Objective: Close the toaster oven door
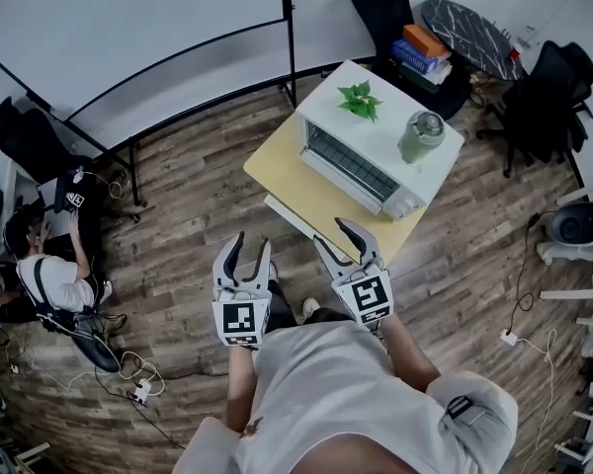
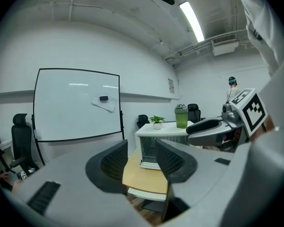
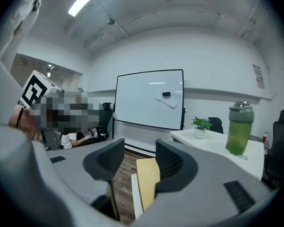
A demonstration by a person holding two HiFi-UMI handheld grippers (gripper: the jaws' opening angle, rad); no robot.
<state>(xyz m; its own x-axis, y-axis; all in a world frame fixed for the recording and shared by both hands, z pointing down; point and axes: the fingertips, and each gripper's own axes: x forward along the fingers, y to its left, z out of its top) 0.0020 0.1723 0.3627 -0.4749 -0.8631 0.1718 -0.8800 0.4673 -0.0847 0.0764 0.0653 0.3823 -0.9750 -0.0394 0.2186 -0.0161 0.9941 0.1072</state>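
Observation:
The white toaster oven [image 1: 361, 161] stands on a small yellow table [image 1: 292, 181], its glass front turned toward me. From here the door looks upright against the body. Both grippers hang close to my body, short of the table and touching nothing. My left gripper [image 1: 252, 247] has its jaws a narrow gap apart and empty. My right gripper [image 1: 332, 232] stands the same way. The left gripper view shows the oven [image 2: 149, 150] and tabletop [image 2: 144, 174] through the gap of the left gripper [image 2: 139, 162]. In the right gripper view, the right gripper [image 3: 137, 162] frames the table edge [image 3: 146, 174].
A potted plant [image 1: 359, 99] and a green bottle [image 1: 422, 134] sit on the oven's top. A whiteboard [image 1: 128, 38] stands at the back left, and black office chairs [image 1: 549, 97] at the right. A person [image 1: 54, 279] sits on the floor at left, with cables nearby.

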